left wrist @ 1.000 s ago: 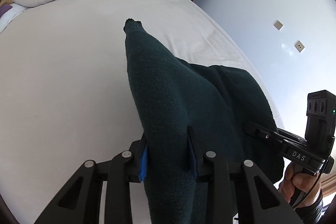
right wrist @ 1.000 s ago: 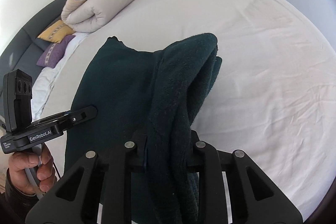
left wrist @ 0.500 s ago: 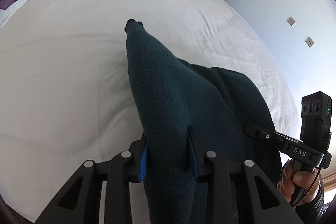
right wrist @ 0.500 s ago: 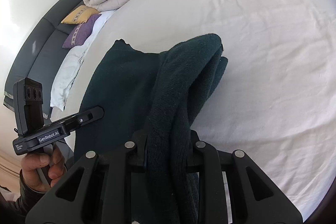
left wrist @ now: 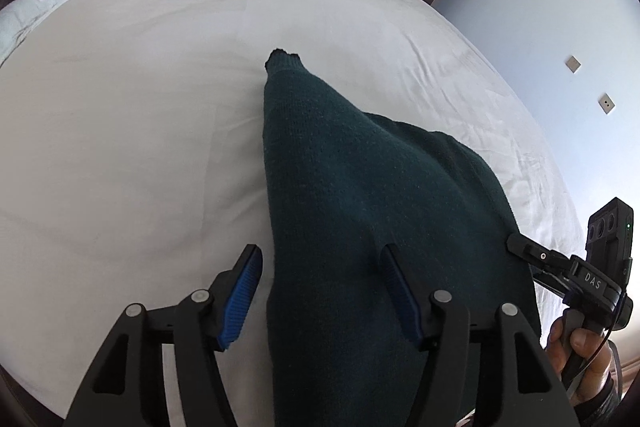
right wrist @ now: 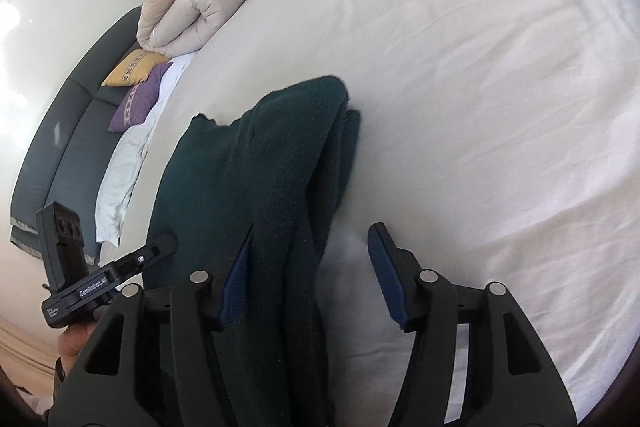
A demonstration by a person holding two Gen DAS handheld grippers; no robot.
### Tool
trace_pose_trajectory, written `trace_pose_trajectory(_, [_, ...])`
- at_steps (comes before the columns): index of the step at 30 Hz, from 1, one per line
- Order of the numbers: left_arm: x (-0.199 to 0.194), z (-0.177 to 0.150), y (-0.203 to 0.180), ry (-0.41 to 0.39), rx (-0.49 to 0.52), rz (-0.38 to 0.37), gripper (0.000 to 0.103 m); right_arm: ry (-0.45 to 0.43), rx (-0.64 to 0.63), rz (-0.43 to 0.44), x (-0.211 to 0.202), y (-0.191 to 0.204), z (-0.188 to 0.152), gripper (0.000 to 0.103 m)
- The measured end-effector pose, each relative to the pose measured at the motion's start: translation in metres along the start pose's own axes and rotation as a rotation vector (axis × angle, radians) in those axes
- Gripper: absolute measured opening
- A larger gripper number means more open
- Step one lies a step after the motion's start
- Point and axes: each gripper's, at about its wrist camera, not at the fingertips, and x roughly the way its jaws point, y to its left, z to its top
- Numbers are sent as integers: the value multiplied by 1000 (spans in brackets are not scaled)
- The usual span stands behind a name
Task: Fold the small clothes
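Left hand-held gripper (left wrist: 322, 291): released. Its blue pads (left wrist: 243, 297) stand well apart, and the sweater (left wrist: 360, 211) lies between them, touching the right pad but clear of the left.

Sweater: dark green knit, spread on the bed (left wrist: 132, 131) near its front edge. From the left wrist view it runs away from the camera to a narrow cuffed end. From the right wrist view, the sweater (right wrist: 240, 179) shows a thick doubled ridge of several layers along its right side.

Right hand-held gripper (right wrist: 306, 275): released. The ridge rests against the left pad; the right pad (right wrist: 386, 277) stands clear over bare bed (right wrist: 500, 87).

Handling, as judged: soft and limp, moderately light, no stiffness; it will sag and drape wherever unsupported. The fuzzy knit should grip well on ribbed pads, slip unlikely. Not fragile, though loops may snag. Take hold at edges or corners, pinching all layers of the ridge together, or the layers may separate on lifting.
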Motion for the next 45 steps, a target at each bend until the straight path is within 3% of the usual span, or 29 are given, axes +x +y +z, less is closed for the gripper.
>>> trace_pose_trajectory(2, [-15,-5,-3,-49,22,9,67,-26,5,-37,-11,-3,1,58])
trace_pose_trajectory(7, [-70,-16,-25,-251,121,74,91,-112,4,-175,-43,-5,4,58])
trace_pose_trajectory(9, [-96,-20,-35,-358,177,113,101,-153,11,-163,-58,-2,5,58])
trace_pose_trajectory(12, [-132,-23,-57,-523,239,141,103,-257,-56,-173,-91,19,4,58])
trace_pose_trajectory(15, [-173,-27,-67,-630,260,180,103,-410,-151,-182,-135,49,-2,60])
trace_pose_trajectory(17, [-193,-27,-73,-675,266,189,103,-519,-230,-216,-162,75,-8,76])
trace_pose_trajectory(19, [-210,-26,-84,-715,296,194,103,-667,-305,-235,-192,100,-20,100])
trace_pose_trajectory(23, [-236,-35,-100,-807,337,360,103,-979,-471,-232,-241,139,-54,103])
trace_pose_trajectory(24, [-237,-38,-102,-817,331,403,103,-995,-513,-249,-247,147,-58,103])
trace_pose_trajectory(26, [-239,-38,-104,-788,323,445,103,-955,-570,-269,-251,161,-57,103])
trace_pose_trajectory(29, [-229,-31,-97,-673,299,403,103,-864,-575,-291,-254,170,-51,103])
trace_pose_trajectory(35, [-175,-27,-74,-430,173,339,103,-627,-436,-255,-240,157,-37,103])
trace_pose_trajectory(37, [-158,-31,-71,-351,162,321,103,-585,-411,-235,-231,152,-39,103])
trace_pose_trajectory(39, [-146,-37,-67,-283,135,256,103,-572,-370,-259,-219,145,-45,103])
trace_pose_trajectory(41, [-141,-47,-66,-249,110,229,103,-519,-352,-281,-207,132,-49,103])
trace_pose_trajectory(45, [-131,-53,-63,-221,115,245,103,-416,-292,-356,-169,112,-63,103])
